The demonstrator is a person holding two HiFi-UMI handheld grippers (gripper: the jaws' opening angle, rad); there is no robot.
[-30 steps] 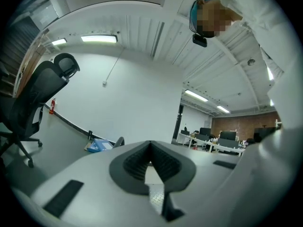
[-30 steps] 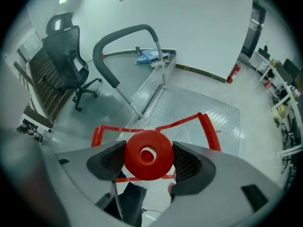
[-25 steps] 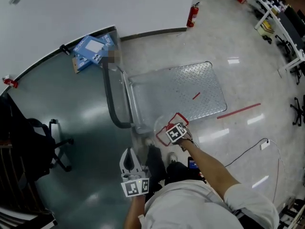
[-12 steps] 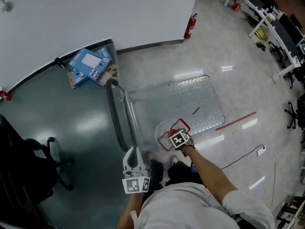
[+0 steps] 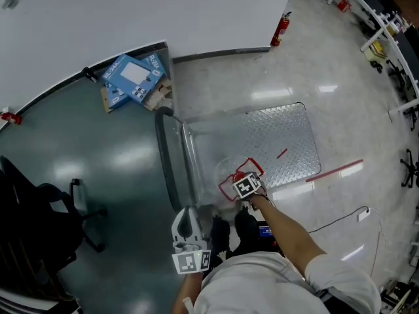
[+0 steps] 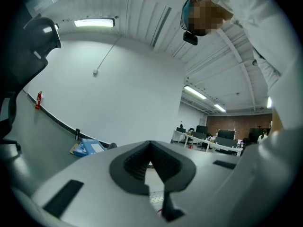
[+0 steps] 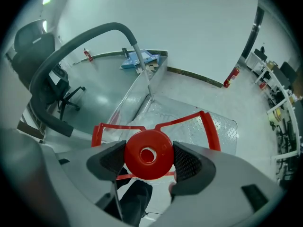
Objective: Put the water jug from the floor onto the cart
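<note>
A clear water jug (image 5: 227,170) with a red carry frame and red cap is at the near edge of the cart's diamond-plate platform (image 5: 281,136), beside the cart's handle (image 5: 167,162). My right gripper (image 5: 239,180) is above it and shut on the red cap (image 7: 148,154). The red frame (image 7: 208,126) spreads out beyond the jaws. Whether the jug rests on the platform (image 7: 215,126) or hangs just above it, I cannot tell. My left gripper (image 5: 186,218) is low beside the person's body and away from the jug. It (image 6: 151,148) is shut on nothing and points up at the white wall.
Blue boxes (image 5: 134,77) lie by the curved wall behind the cart. A fire extinguisher (image 5: 280,28) stands at the wall's foot. A black office chair (image 5: 46,214) is at the left. A red tape line (image 5: 334,171) and a cable (image 5: 340,218) cross the floor to the right. Desks (image 5: 386,18) stand far right.
The head view has drifted slightly. My right gripper stays shut on the jug's cap at the cart's near edge, and the left gripper stays low.
</note>
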